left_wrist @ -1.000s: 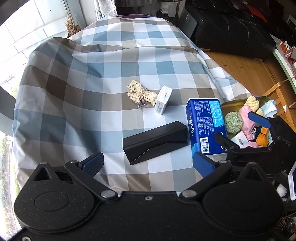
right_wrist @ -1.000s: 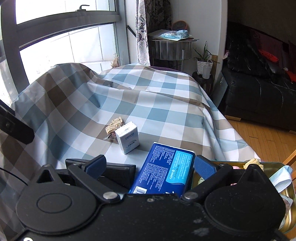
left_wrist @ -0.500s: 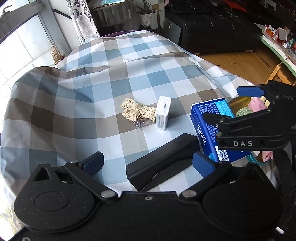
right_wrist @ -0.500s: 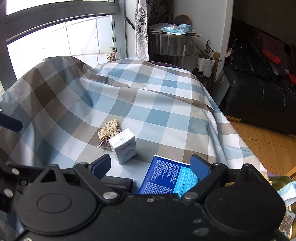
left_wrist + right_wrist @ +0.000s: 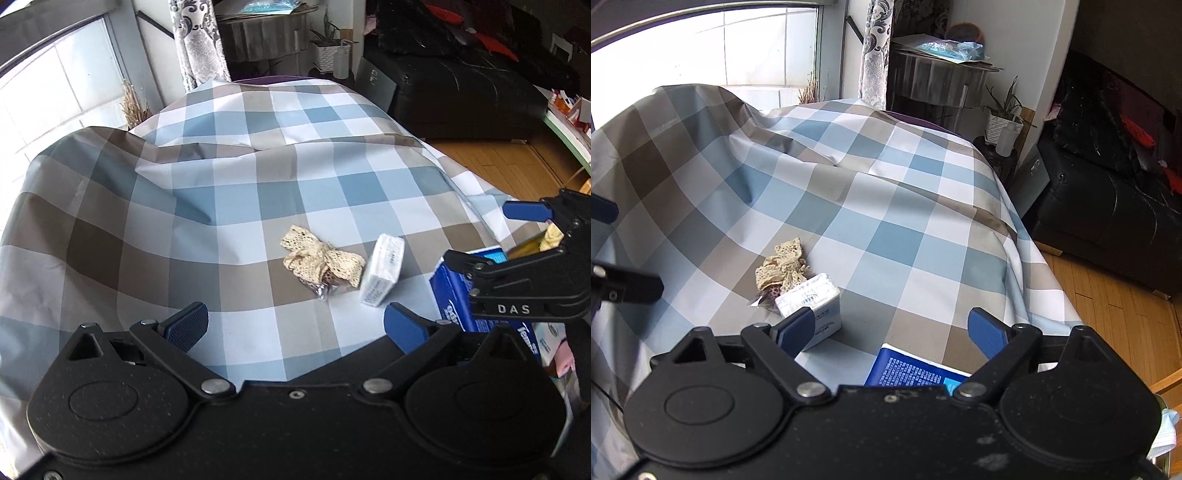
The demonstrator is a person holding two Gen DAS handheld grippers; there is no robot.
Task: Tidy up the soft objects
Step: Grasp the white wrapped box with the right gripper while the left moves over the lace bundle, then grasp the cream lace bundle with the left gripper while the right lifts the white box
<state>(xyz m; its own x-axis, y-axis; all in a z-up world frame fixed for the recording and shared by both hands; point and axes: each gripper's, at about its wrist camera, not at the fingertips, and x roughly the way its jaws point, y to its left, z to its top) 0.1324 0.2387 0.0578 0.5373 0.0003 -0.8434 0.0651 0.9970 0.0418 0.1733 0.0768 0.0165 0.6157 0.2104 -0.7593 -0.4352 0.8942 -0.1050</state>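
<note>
On the checked tablecloth point(image 5: 280, 206) lie a cream lace bow point(image 5: 321, 258) and, just right of it, a small white tissue pack point(image 5: 382, 275). A big blue tissue pack point(image 5: 452, 299) rests further right. My left gripper point(image 5: 295, 326) hovers open before the bow, nothing between its fingers. My right gripper point(image 5: 478, 234) reaches in over the blue pack. In the right wrist view the right gripper point(image 5: 890, 328) has its jaws closing but still wide apart. The white pack point(image 5: 812, 299) sits behind its left finger, the blue pack point(image 5: 908, 369) below it, and the bow point(image 5: 783, 267) beyond.
The cloth falls off the table's right edge to a wooden floor point(image 5: 1108, 295) and a black sofa point(image 5: 1108, 192). A gold tin point(image 5: 532, 245) with soft things peeks out behind the right gripper. A face mask point(image 5: 1167, 432) hangs at the lower right. A window point(image 5: 738, 48) lies behind.
Both grippers have moved forward and down toward the bow and white pack. The black box has slipped out of view under the left gripper. The right jaws have narrowed a little.
</note>
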